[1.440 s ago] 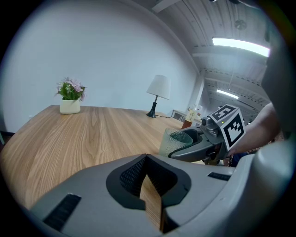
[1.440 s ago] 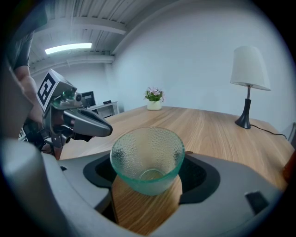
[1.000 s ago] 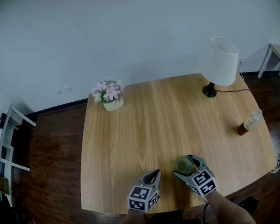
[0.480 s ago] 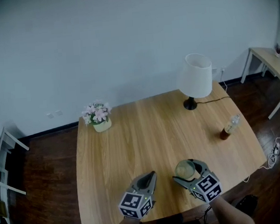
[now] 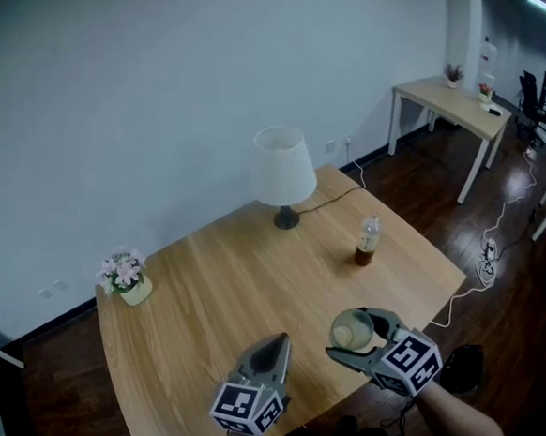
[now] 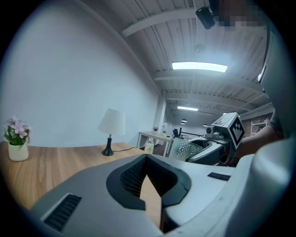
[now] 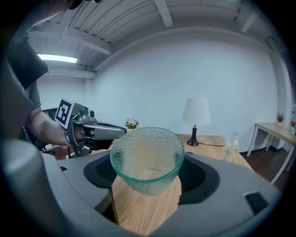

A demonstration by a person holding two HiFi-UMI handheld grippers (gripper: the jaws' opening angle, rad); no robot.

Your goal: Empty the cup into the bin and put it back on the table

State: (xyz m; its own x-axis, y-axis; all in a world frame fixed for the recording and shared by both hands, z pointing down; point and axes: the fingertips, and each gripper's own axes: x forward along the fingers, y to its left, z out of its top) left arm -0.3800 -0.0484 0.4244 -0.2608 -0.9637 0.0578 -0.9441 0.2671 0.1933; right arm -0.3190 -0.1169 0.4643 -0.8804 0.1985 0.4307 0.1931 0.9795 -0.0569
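A clear, dimpled glass cup (image 5: 351, 328) sits upright between the jaws of my right gripper (image 5: 357, 337), which is shut on it, above the table's near edge. In the right gripper view the cup (image 7: 147, 157) fills the middle, and I see nothing inside it. The left gripper (image 5: 277, 344) hovers empty to the cup's left, its jaws together. It also shows in the right gripper view (image 7: 99, 131). No bin is in view.
The wooden table (image 5: 212, 283) carries a white lamp (image 5: 281, 169), a small bottle (image 5: 367, 241) and a pot of pink flowers (image 5: 127, 276). A second table (image 5: 452, 99) stands at the back right. A cable (image 5: 487, 243) trails over the dark floor.
The head view has swung to the right, bringing the second table and more floor into sight. Both grippers have lifted off the table, the right one still carrying the cup.
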